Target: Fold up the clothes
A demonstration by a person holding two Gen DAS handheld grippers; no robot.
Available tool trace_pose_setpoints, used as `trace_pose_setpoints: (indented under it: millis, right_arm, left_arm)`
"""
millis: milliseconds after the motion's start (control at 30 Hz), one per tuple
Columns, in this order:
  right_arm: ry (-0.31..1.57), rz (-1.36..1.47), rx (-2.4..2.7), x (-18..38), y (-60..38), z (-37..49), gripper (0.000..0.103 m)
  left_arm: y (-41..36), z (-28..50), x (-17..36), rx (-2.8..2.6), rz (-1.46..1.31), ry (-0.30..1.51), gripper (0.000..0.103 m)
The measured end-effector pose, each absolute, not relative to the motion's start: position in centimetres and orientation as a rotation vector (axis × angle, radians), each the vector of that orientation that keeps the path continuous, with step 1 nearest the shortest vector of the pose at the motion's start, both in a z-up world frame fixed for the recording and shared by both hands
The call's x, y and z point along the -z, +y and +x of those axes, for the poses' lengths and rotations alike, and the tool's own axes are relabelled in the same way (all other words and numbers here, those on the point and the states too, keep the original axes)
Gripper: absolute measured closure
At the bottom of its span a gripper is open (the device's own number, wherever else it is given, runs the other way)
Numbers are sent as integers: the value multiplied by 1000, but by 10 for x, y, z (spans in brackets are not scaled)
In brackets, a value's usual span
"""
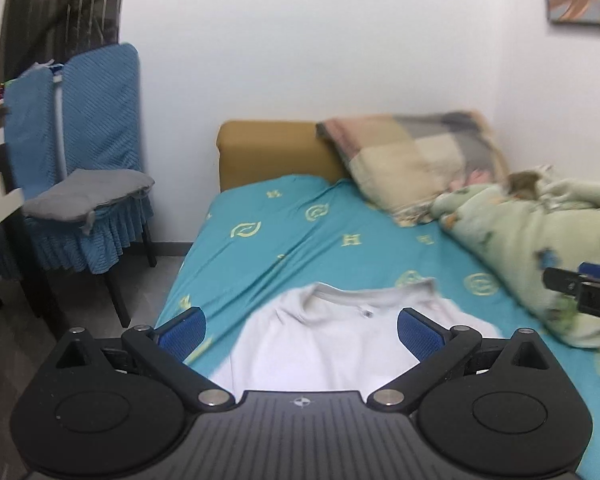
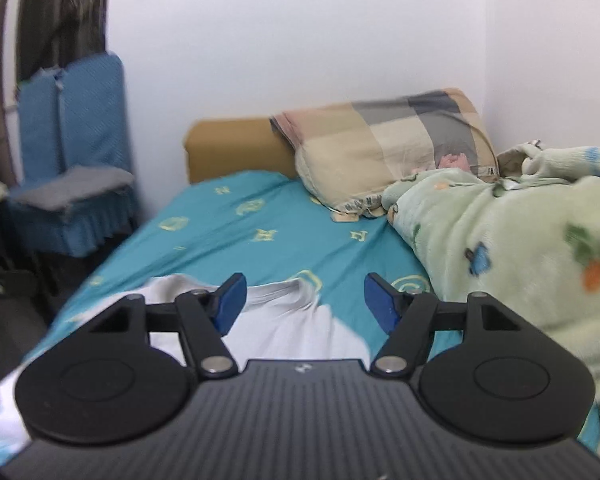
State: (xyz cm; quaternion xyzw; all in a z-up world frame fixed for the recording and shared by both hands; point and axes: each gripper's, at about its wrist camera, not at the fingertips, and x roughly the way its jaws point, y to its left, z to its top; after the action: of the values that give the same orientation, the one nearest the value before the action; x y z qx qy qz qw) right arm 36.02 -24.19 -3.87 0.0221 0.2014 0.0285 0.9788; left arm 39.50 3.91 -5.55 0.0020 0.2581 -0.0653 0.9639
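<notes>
A white T-shirt (image 1: 320, 344) lies on the teal bed sheet (image 1: 268, 240), collar toward the headboard. My left gripper (image 1: 300, 330) is open and empty, held above the shirt's chest, its blue pads either side of the collar. In the right wrist view the shirt (image 2: 284, 324) shows under the gripper, its collar near the left pad. My right gripper (image 2: 304, 304) is open and empty, above the shirt's right shoulder and the sheet (image 2: 228, 240). The right gripper's tip (image 1: 580, 292) also shows at the right edge of the left wrist view.
A green fleece blanket (image 2: 512, 248) is bunched on the bed's right side. A checked pillow (image 2: 388, 148) leans on the tan headboard (image 2: 236, 148). A blue-covered chair (image 1: 84, 184) with a grey cushion stands left of the bed. White walls stand behind.
</notes>
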Motion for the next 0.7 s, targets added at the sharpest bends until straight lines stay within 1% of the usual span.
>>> trace_pose_setpoints:
  millis: [100, 133, 167, 233, 300, 400, 467, 600, 700]
  right_arm:
    - [355, 81, -90, 21, -239, 294, 35]
    - [342, 89, -93, 17, -236, 272, 28]
    - [332, 98, -94, 14, -234, 251, 16]
    - [327, 118, -89, 13, -234, 214, 6]
    - [328, 144, -97, 15, -233, 183, 6]
    - [341, 176, -135, 22, -233, 149, 6]
    - [350, 181, -134, 27, -231, 134, 6]
    - [363, 195, -121, 35, -230, 115, 6]
    - [390, 211, -119, 44, -228, 118, 7]
  left_arm:
    - [44, 320, 41, 116, 13, 483, 0]
    - [46, 295, 36, 109, 16, 469, 0]
    - [46, 272, 35, 108, 15, 466, 0]
    - [44, 229, 38, 119, 4, 480, 0]
    - [50, 193, 45, 133, -11, 486, 0]
    - [33, 139, 50, 139, -15, 489, 0]
    - [28, 127, 57, 133, -29, 519, 0]
    - [42, 151, 77, 96, -93, 594, 0]
    - [77, 200, 94, 41, -242, 681, 3]
